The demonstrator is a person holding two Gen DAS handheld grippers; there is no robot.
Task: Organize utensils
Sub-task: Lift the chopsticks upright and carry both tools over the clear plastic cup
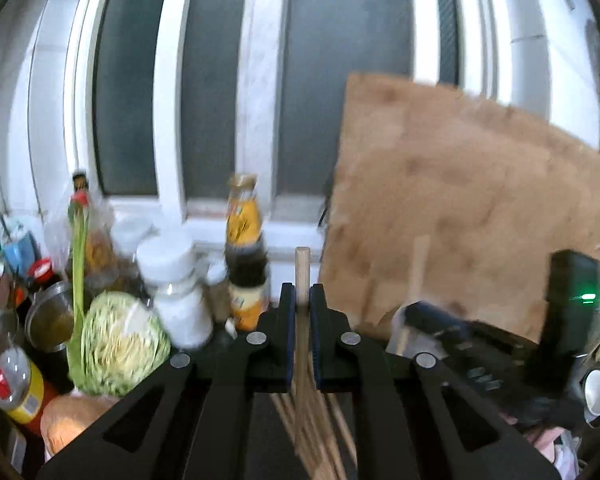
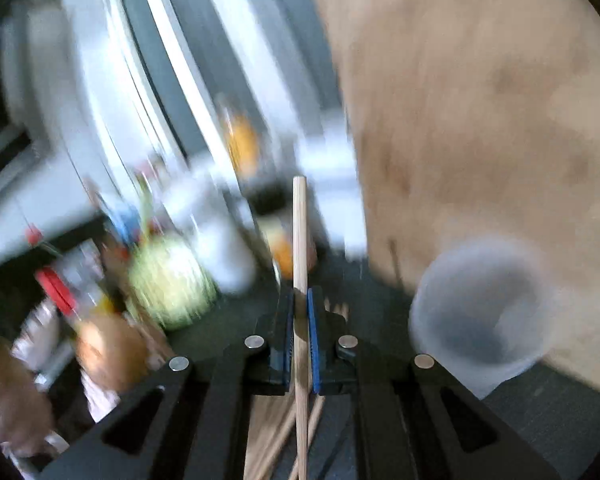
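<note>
My left gripper [image 1: 302, 294] is shut on a wooden chopstick [image 1: 301, 270] that stands upright between its fingers. Several more chopsticks [image 1: 320, 432] lie on the dark counter below it. My right gripper [image 2: 300, 300] is shut on another wooden chopstick [image 2: 299, 236], also upright, with more chopsticks [image 2: 276, 440] lying beneath. A translucent plastic cup [image 2: 480, 312] sits just right of the right gripper, open mouth facing the camera. The right gripper also shows in the left wrist view [image 1: 480, 344], to the right, holding its chopstick [image 1: 418, 268]. The right wrist view is motion-blurred.
A large wooden cutting board [image 1: 468, 208] leans against the window at the right. Bottles and jars [image 1: 244, 256] crowd the left, with a white-lidded jar [image 1: 176, 288], a halved cabbage [image 1: 120, 332] and an onion [image 1: 72, 416]. A window [image 1: 228, 80] is behind.
</note>
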